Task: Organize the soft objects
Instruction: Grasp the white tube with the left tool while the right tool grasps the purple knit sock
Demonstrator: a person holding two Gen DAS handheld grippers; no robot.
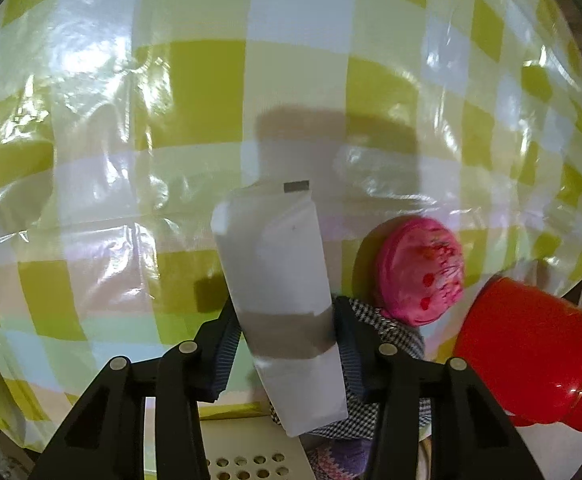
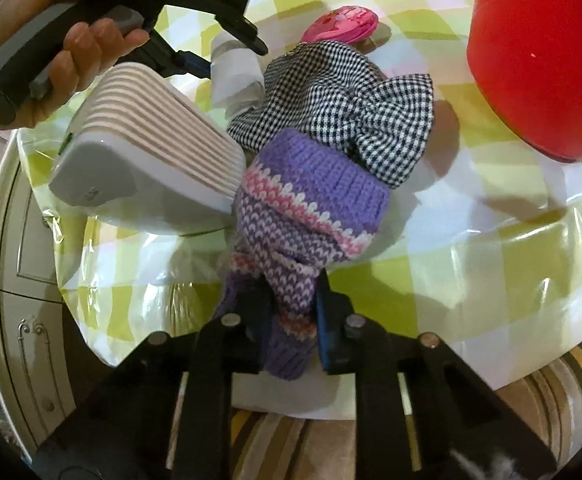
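Left hand-held gripper (image 1: 287, 332) pinches white tube (image 1: 279, 272) above checked surface (image 1: 91, 160). Right hand-held gripper (image 2: 291, 320) clamps purple knit sock (image 2: 303, 216), apparently lifted, beside houndstooth cloth (image 2: 343, 104).

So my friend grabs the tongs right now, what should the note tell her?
Left tongs: closed on the white tube, which is tilted above the checked tablecloth.
Right tongs: shut on the purple knitted piece, pinching its narrow end.
The black-and-white checked cloth lies bunched on the table, touching the knit; the pink round thing sits just beyond it. A white ribbed basket is tipped over on the left, and the red container is at the far right.
Done: both items gripped; nothing visibly sorted yet.
Left: probably put the tube, knit and checked cloth away, perhaps in the basket.
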